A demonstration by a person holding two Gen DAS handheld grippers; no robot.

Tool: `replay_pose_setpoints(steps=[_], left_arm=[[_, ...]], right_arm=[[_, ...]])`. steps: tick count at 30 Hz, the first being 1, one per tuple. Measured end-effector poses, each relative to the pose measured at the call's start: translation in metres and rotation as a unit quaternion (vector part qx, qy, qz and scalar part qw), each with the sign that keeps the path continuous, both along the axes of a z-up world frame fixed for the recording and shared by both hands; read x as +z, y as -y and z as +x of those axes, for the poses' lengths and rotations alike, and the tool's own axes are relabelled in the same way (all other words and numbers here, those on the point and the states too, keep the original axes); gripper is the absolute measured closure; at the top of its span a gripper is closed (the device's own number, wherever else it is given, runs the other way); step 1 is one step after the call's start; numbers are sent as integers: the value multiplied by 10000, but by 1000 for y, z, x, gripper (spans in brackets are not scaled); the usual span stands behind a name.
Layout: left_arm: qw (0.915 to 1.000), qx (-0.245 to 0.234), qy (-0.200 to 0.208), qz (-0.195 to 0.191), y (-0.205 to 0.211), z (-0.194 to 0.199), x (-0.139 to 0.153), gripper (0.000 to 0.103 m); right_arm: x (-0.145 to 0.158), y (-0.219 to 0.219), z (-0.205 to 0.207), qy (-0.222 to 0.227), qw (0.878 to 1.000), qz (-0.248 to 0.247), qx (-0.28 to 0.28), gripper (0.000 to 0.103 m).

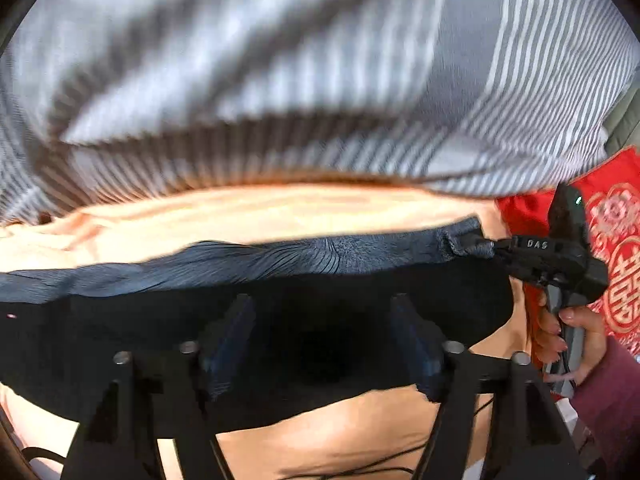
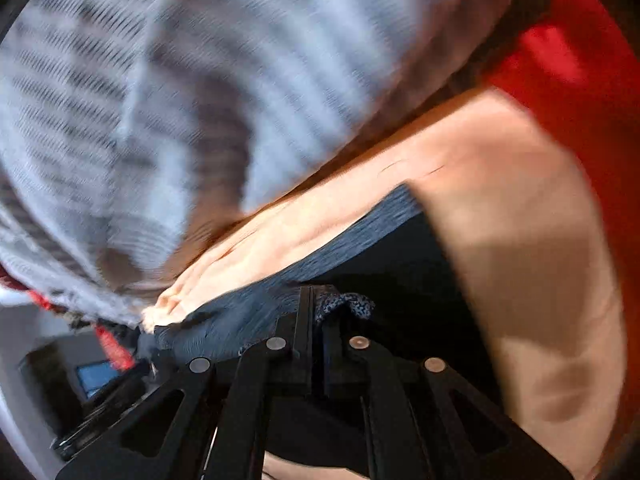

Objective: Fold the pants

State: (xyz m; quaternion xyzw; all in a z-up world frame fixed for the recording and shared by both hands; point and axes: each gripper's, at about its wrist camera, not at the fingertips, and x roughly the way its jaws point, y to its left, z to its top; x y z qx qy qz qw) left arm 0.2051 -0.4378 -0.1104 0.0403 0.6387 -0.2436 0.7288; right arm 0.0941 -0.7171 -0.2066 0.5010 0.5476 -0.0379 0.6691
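We are lifting the dark pants (image 1: 280, 264) by the waistband: our right gripper (image 2: 318, 312) is pinching one corner, while our left gripper (image 1: 320, 340) is gaping wide beside the cloth. Next, we probably need the left one clamping the hem.

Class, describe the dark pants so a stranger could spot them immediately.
Start at the peach sheet spread below the grey striped bedding. On it lies the pants, with the right gripper pinching one corner. They are the only dark navy, finely ribbed fabric, unlike the red patterned cloth beside them.
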Motion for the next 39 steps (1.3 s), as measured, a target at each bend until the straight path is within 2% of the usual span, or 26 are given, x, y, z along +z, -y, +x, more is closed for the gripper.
replay_pose_setpoints(steps=[2, 4, 5, 7, 10, 13, 14, 15, 16, 17, 18, 21, 23, 24, 26, 27, 28, 31, 33, 37, 39], left_arm=[[9999, 72, 63, 139, -9, 3, 2, 31], [9983, 124, 185, 544, -17, 2, -7, 31], [9971, 121, 195, 729, -19, 1, -14, 31], [9942, 207, 89, 1048, -24, -4, -33, 31], [9913, 327, -11, 1274, -26, -14, -54, 31], [9893, 301, -70, 1425, -22, -23, -67, 31], [9891, 283, -82, 1442, -21, -25, -68, 31], [9889, 242, -74, 1467, -19, -28, -68, 31], [9887, 204, -52, 1484, -19, -30, -67, 31], [9886, 173, -15, 1495, -19, -32, -65, 31], [9887, 150, 41, 1491, -21, -33, -60, 31], [9876, 190, 160, 1549, -33, -38, -52, 31], [9863, 331, 108, 1610, -47, -39, -52, 31], [9855, 469, 32, 1630, -57, -40, -52, 31], [9848, 634, -28, 1618, -73, -44, -49, 31], [9844, 689, -43, 1617, -84, -49, -47, 31], [9841, 706, -56, 1631, -90, -52, -46, 31], [9807, 834, -219, 1756, -113, -68, -50, 31], [9782, 980, -357, 1795, -130, -77, -53, 31], [9724, 1211, -329, 1968, -165, -91, -52, 31], [9695, 1313, -280, 2048, -182, -89, -52, 31]], right_arm=[[12, 6, -6, 44, 9999, -108, -19, 94], [30, 6, -10, 117, 9992, -387, -5, 85], [44, 3, -17, 126, 9970, -765, 80, 80], [63, -7, -20, 118, 9891, -1421, 355, 52], [73, -21, -19, 162, 9786, -1899, 778, 51], [56, -39, -3, -159, 9626, -2378, 1286, 52], [49, -39, 1, -227, 9609, -2410, 1343, 52], [37, -38, 6, -396, 9623, -2331, 1342, 56], [31, -40, 10, -529, 9639, -2260, 1309, 78], [28, -37, 11, -638, 9641, -2267, 1224, 90], [31, -35, 11, -594, 9638, -2306, 1203, 96], [35, -23, 5, -671, 9576, -2510, 1246, 97], [30, -9, 0, -772, 9686, -2153, 973, 94], [32, -2, -4, -702, 9759, -1944, 700, 86], [44, 3, -19, -276, 9877, -1518, 268, 76], [49, 0, -27, -71, 9912, -1310, 187, 65], [54, -7, -35, 97, 9931, -1155, 148, 61], [52, -36, -54, 263, 9977, -583, 233, 61], [37, -70, -70, 148, 9994, 129, 301, 61], [17, -137, -80, -79, 9963, 592, 619, 61], [3, -169, -70, -92, 9942, 884, 606, 61]])
